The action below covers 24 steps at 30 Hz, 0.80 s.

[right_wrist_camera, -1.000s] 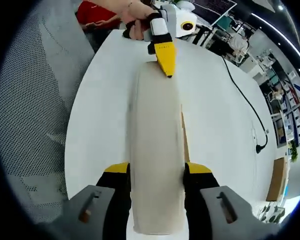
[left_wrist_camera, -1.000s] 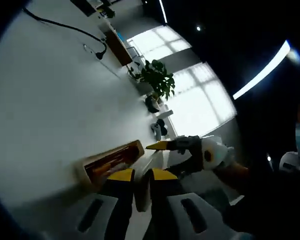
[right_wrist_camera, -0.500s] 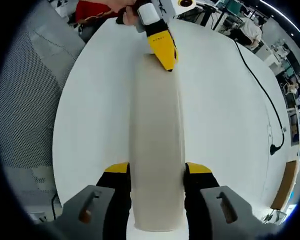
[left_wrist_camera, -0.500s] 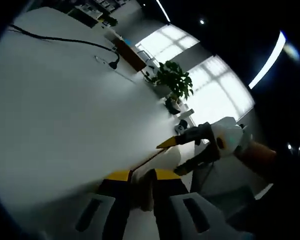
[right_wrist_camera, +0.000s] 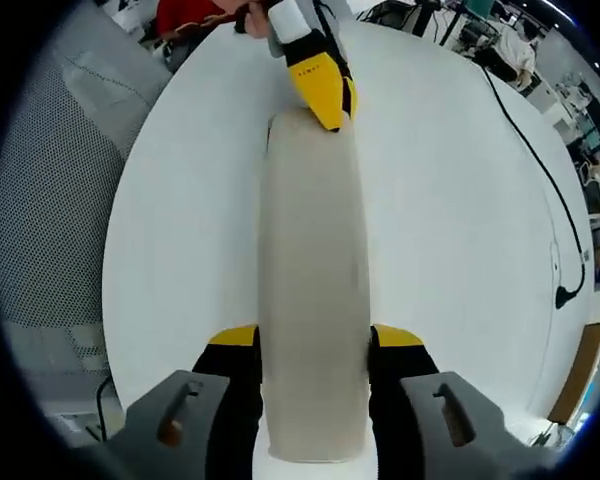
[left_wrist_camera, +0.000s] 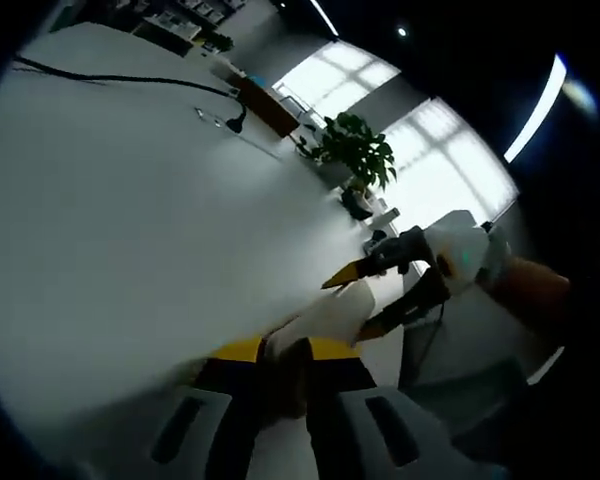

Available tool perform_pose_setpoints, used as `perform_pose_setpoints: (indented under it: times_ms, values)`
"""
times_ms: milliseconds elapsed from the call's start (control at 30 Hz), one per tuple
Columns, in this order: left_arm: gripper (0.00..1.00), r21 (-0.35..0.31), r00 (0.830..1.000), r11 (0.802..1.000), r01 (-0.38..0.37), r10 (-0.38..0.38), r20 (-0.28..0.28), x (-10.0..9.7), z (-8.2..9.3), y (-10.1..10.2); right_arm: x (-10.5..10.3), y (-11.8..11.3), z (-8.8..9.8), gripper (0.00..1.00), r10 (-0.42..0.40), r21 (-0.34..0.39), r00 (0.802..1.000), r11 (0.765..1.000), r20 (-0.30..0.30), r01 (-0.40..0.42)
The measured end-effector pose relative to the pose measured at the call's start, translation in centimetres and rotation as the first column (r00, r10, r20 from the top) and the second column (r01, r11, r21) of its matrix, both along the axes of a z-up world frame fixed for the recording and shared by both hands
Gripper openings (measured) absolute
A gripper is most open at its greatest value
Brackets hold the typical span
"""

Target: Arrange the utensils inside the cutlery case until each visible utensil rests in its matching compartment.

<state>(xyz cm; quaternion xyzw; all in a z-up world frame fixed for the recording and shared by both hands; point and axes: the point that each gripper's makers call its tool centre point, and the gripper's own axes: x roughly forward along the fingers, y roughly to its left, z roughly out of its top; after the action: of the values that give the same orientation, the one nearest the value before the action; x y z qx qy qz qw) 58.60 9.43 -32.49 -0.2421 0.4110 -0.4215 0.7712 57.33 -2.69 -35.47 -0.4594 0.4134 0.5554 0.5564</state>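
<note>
Left gripper view: left gripper (left_wrist_camera: 285, 352) at bottom centre, jaws narrow and clamped on the near end of the cutlery case (left_wrist_camera: 325, 318), a pale long box running up and right from the jaw tips. Right gripper (left_wrist_camera: 385, 295) comes in at centre right, yellow tips one above and one below the far end of the case, so it looks to be pinching that end. White table (left_wrist_camera: 130, 200) fills the left half; black cable (left_wrist_camera: 120, 80) across the upper left, potted plant (left_wrist_camera: 358, 150) and bright windows at upper centre. Right gripper view: right gripper (right_wrist_camera: 313, 342) at bottom, jaws spread to the case's width and pressed on both long sides of the cutlery case (right_wrist_camera: 312, 290), which runs up the middle of the frame, closed face to the camera. Left gripper (right_wrist_camera: 320, 85) at top centre with yellow tips on the far end. Cable (right_wrist_camera: 540, 170) down the right side, mesh chair back (right_wrist_camera: 50, 190) at left. Step, by my read: both tongs are positioning the closed case; no utensils can be seen, so sorting has not started. Next move likely needs the case set flat and opened. Table beside the case is bare; the cable is well apart, nothing seems to block.
</note>
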Motion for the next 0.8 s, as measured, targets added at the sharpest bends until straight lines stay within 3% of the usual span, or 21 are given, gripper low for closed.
perform_pose_setpoints:
  times_ms: [400, 500, 600, 667, 800]
  values:
    - [0.17, -0.079, 0.997, 0.994, -0.076, 0.074, -0.03, 0.1, 0.7, 0.5, -0.2, -0.4, 0.0, 0.39, 0.026, 0.02, 1.0, 0.999, -0.016, -0.026]
    - [0.18, -0.154, 0.988, 0.979, -0.134, 0.119, -0.103, -0.1, 1.6, 0.6, -0.5, -0.4, 0.0, 0.39, 0.025, 0.025, 0.999, 0.999, -0.032, -0.024]
    - [0.19, -0.164, 0.981, 0.973, -0.164, 0.144, -0.128, -0.3, 1.8, 1.3, -0.6, -0.5, -0.1, 0.39, 0.023, 0.029, 0.999, 0.999, -0.042, -0.022]
    - [0.21, -0.183, 0.966, 0.961, -0.207, 0.172, -0.191, -0.6, 1.8, 1.6, -0.5, -0.5, -0.2, 0.39, 0.022, 0.035, 0.999, 0.999, -0.047, -0.02]
    - [0.24, -0.174, 0.956, 0.96, -0.218, 0.174, -0.238, -2.0, 1.3, 2.1, -0.5, -0.5, -0.5, 0.4, 0.035, 0.029, 0.999, 0.999, -0.039, -0.034]
